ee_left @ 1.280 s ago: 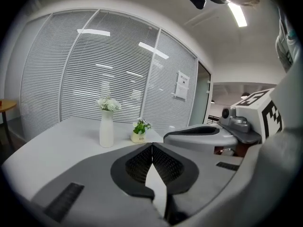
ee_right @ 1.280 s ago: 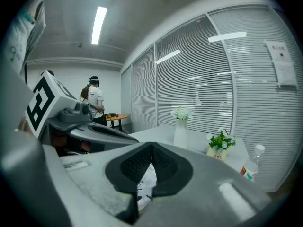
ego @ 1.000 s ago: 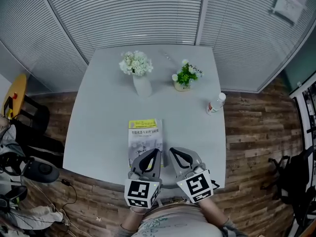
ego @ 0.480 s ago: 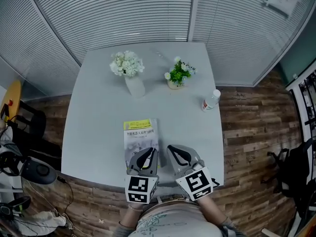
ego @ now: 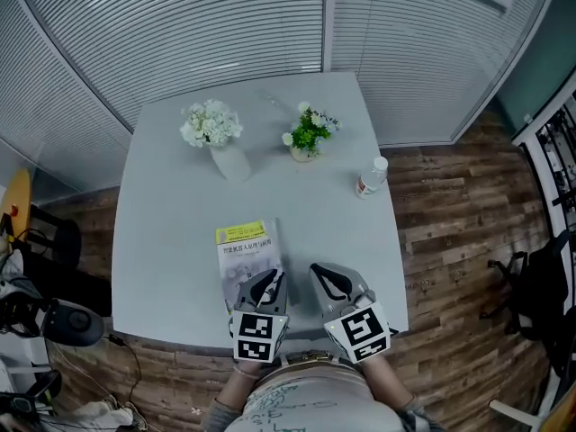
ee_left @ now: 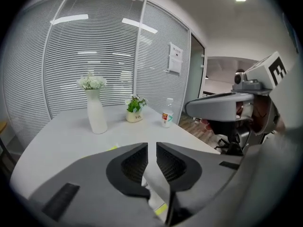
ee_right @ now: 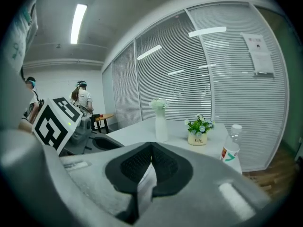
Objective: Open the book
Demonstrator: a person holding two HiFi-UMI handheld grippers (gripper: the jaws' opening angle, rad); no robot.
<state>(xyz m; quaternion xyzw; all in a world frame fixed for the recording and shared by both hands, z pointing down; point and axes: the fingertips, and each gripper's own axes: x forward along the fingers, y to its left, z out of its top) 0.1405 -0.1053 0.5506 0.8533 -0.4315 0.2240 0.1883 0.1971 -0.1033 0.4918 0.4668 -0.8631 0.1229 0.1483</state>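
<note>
Right now the book [ego: 245,248] lies shut on the grey table [ego: 171,214], cover up, low in the head view just left of centre. Over its near end sits the left gripper [ego: 268,280]; its jaws have just been opening and stand a narrow slit apart [ee_left: 152,148] with nothing pinched between them. Just right of the book, the right gripper [ego: 319,274] has its tips pressed together, empty [ee_right: 151,148]. A vase of white flowers [ego: 214,138], a potted plant [ego: 306,137] and a bottle [ego: 370,176] stand toward the table's far side.

You have a smooth, matt table [ego: 171,232]; at its 6 o'clock a glossy paper-covered book [ego: 245,246]; at 2 o'clock a clear plastic bottle [ego: 369,176]; grained wood floor [ego: 450,241] around.
</note>
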